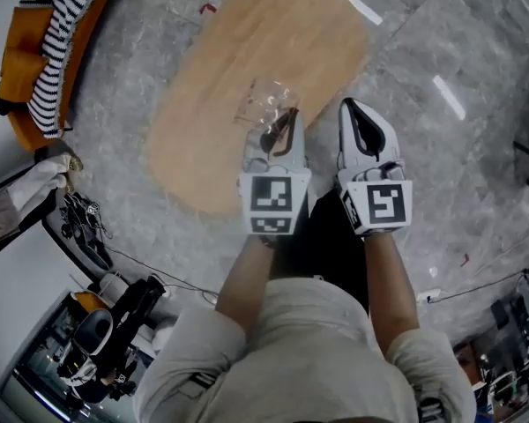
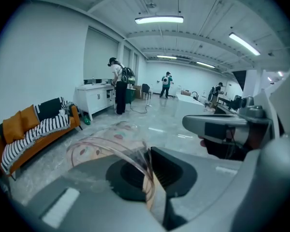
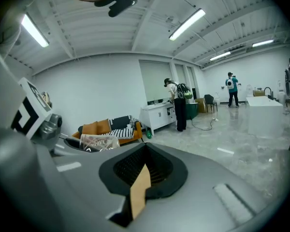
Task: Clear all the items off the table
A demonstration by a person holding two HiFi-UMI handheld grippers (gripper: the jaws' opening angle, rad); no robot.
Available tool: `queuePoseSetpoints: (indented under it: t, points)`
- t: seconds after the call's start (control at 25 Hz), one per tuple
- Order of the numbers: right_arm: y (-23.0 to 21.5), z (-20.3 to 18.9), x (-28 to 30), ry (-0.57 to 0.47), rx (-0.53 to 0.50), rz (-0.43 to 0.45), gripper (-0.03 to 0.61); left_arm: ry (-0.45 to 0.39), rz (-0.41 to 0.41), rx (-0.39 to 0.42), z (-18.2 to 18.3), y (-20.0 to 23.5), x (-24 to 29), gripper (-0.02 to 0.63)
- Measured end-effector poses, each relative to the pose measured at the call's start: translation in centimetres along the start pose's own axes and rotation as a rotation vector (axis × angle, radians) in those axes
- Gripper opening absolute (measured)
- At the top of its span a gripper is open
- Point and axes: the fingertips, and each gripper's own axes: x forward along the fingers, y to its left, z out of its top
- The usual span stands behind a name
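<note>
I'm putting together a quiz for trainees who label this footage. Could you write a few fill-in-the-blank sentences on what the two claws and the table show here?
1. The left claw is shut on a bag made of clear ____.
2. The right claw is shut and holds ____.
3. Below both claws stands an oval table with a ____ top.

Missing words: plastic; nothing; wooden.

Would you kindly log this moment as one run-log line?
left tongs: shut on clear plastic bag | right tongs: shut, empty | bag: over wooden table
</note>
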Motion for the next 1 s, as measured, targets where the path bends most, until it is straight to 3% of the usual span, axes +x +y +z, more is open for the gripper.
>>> queuePoseSetpoints:
  t: [0.44,0.76,1.0]
  points:
    - [1.3,9.5,-7.1,-0.128,-0.056,0.010,0.006,-0.168,-0.001,0.063,8.4,-4.9,-6.9,0.043]
    - [4.3,15.0,-13.1,-0.242,-0.132,0.023,0.006,-0.261,0.056,0.022,10.9,-6.2,-14.6,0.043]
    - [5.9,16.4,-16.2,-0.270,-0.141,0.036,0.006,-0.287,0.054,0.045,11.9,-7.9,-17.8,0.043]
